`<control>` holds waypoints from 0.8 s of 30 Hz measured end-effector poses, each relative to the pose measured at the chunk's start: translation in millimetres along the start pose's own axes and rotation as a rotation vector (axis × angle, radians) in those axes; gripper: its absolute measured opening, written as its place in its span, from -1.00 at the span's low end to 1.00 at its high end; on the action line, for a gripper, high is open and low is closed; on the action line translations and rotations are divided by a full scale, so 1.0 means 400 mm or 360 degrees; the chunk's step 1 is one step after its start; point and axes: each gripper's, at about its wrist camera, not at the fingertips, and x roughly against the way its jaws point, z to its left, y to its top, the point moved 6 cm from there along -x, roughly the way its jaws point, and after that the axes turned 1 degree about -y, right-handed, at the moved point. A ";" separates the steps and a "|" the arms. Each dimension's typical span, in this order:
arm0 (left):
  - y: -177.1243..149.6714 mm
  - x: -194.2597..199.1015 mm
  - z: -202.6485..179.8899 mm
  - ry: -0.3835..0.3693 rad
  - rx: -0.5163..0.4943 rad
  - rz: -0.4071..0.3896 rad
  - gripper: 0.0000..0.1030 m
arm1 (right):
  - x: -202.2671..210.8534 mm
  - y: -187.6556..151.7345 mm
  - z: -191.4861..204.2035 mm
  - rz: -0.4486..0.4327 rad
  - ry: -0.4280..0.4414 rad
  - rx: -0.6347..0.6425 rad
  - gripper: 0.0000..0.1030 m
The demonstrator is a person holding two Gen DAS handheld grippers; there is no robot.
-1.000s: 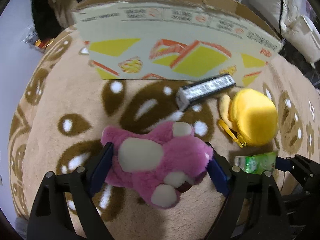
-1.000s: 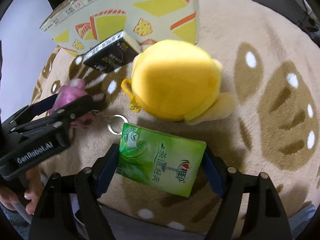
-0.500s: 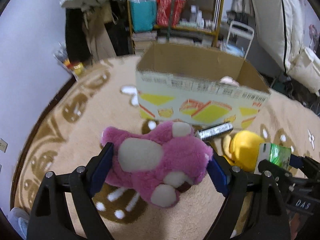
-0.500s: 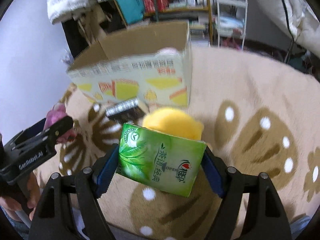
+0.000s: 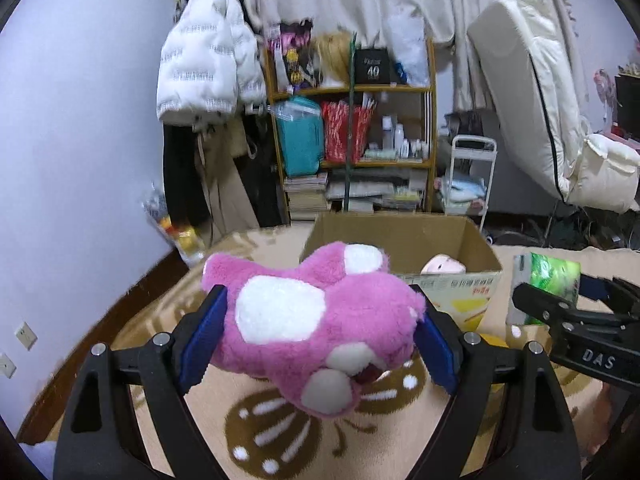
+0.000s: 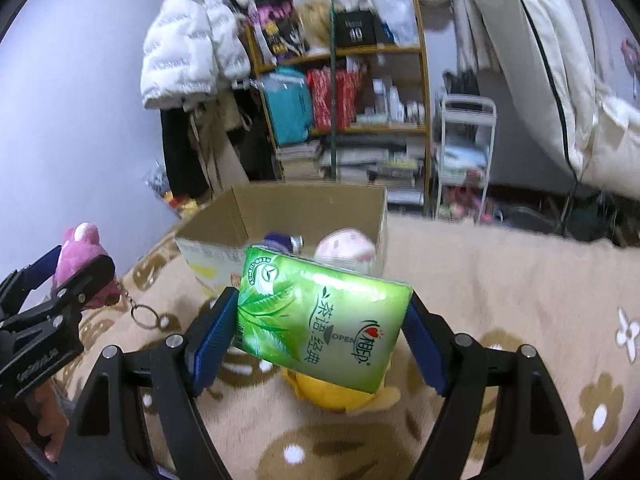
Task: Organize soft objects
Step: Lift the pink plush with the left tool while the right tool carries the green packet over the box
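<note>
Left gripper point(image 5: 320, 340) clamped on the pink plush point(image 5: 316, 328), its blue pads point(image 5: 202, 340) pressed into both flanks; right gripper point(image 6: 318, 330) clamped on the green tissue pack point(image 6: 320, 316), pads point(image 6: 212, 336) against its short ends. A second earlier both loads sat low over the rug point(image 6: 500, 288), with only the printed side of the box point(image 5: 400, 236) ahead; here both were raised, the views tilted up, and the open top of the box and the shelf point(image 5: 352, 128) behind it came into view.

The plush was fuzzy magenta with white patches and a dark red mouth; a key ring point(image 6: 146, 314) hung from it on a short chain in the right view. The pack was glossy, printed with leaves, Chinese characters and "OPEN", and held tilted, its right end lower.

Both loads hung in the air short of the box. Inside the box lay a pale pink toy point(image 6: 346, 246) and a purple item point(image 6: 280, 240), the latter partly hidden. The yellow pouch point(image 6: 340, 392) lay on the rug, mostly covered by the pack. The plush hid the near wall of the box in the left view. Shelf contents were blurred. A hand point(image 6: 48, 420) at the left edge of the right view was cut off.
</note>
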 end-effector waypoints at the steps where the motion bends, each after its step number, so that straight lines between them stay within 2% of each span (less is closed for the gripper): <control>1: 0.010 0.012 -0.004 0.0008 -0.0020 -0.0038 0.66 | 0.005 0.012 0.006 -0.0028 -0.0003 0.0018 0.61; 10: 0.092 0.048 -0.017 0.0045 -0.0066 -0.0222 0.66 | 0.029 0.123 0.038 -0.0200 0.0001 0.0088 0.62; 19: 0.179 0.024 -0.002 0.0071 -0.0062 -0.0318 0.66 | 0.080 0.250 0.048 -0.0437 -0.0061 0.0136 0.61; 24: 0.223 0.013 0.005 0.0078 -0.0067 -0.0367 0.66 | 0.097 0.302 0.052 -0.0501 -0.0027 0.0128 0.61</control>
